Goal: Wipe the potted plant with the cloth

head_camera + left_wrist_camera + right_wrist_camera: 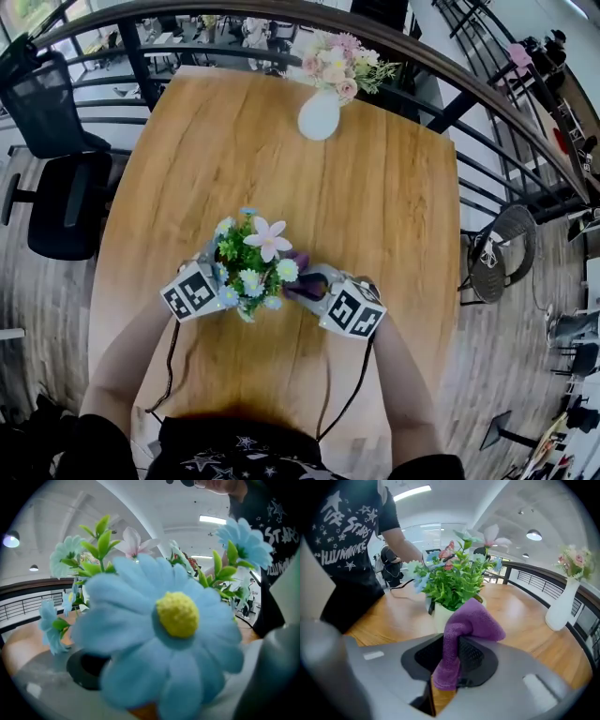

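The cloth (466, 625) is purple. The potted plant (452, 585) has green leaves, pale blue, pink and white flowers, and a cream pot. The surface (375, 216) is orange-brown wood grain. The left gripper (216, 258) and right gripper (449, 665) are grey, their cubes marked in black-and-white squares

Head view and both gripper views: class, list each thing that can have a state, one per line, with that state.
potted plant: upright on the table.
right gripper: shut on the cloth.
cloth: bunched, pinched between the fingers.
left gripper: fingers apart, a blue flower filling the gap; grip unclear.
vase: upright, holding pink flowers, at the table's far end.
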{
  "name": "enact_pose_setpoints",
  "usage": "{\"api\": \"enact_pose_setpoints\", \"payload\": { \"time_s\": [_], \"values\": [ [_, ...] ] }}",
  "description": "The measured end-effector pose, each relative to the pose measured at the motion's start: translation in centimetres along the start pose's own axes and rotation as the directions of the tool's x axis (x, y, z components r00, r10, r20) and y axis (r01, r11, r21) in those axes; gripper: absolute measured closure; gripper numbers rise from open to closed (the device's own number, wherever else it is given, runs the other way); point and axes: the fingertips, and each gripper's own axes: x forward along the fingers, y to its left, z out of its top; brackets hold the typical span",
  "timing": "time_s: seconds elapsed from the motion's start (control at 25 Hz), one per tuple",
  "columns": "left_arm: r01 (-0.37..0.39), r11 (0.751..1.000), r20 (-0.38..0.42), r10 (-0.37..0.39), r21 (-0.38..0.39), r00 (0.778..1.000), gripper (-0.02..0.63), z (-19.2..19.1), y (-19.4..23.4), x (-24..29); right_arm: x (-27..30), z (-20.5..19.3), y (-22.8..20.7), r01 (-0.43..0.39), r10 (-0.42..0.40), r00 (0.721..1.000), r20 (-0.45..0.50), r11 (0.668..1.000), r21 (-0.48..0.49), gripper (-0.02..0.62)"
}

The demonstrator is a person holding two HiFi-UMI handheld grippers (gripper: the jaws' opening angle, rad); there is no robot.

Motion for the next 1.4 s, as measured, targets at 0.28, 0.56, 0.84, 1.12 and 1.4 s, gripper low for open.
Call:
{"api": "enact_pose_setpoints", "payload": {
  "time_s": [0.28, 0.56, 0.84, 1.12, 1.4],
  "values": [
    [-0.061, 0.998, 0.003, 0.061, -0.033, 0.998, 0.020, 0.1, 0.8, 0.2, 0.3, 0.3, 3.9, 0.003, -0.004, 1.000, 0.020, 0.998, 0.058, 0.516],
    [-0.091, 0.995, -0.010, 0.090, -0.052, 0.996, 0.020, 0.0, 1.1, 0.3, 0.7, 0.8, 6.0, 0.039, -0.047, 0.998, 0.052, 0.990, 0.133, 0.515],
    [-0.142, 0.988, -0.002, 0.143, -0.067, 0.990, 0.020, 0.4, 2.1, 0.9, -1.2, 0.0, 5.6, 0.127, -0.156, 0.984, 0.089, 0.954, 0.270, 0.515],
    [-0.286, 0.949, 0.014, 0.291, -0.134, 0.957, 0.020, 1.2, 4.3, 1.9, -3.1, -1.7, 5.7, 0.163, -0.203, 0.975, 0.094, 0.932, 0.323, 0.515],
    [-0.428, 0.881, -0.002, 0.437, -0.202, 0.899, 0.020, 1.4, 5.5, 2.5, -4.1, -2.2, 5.3, 0.214, -0.283, 0.952, 0.116, 0.886, 0.411, 0.515]
  ]
}}
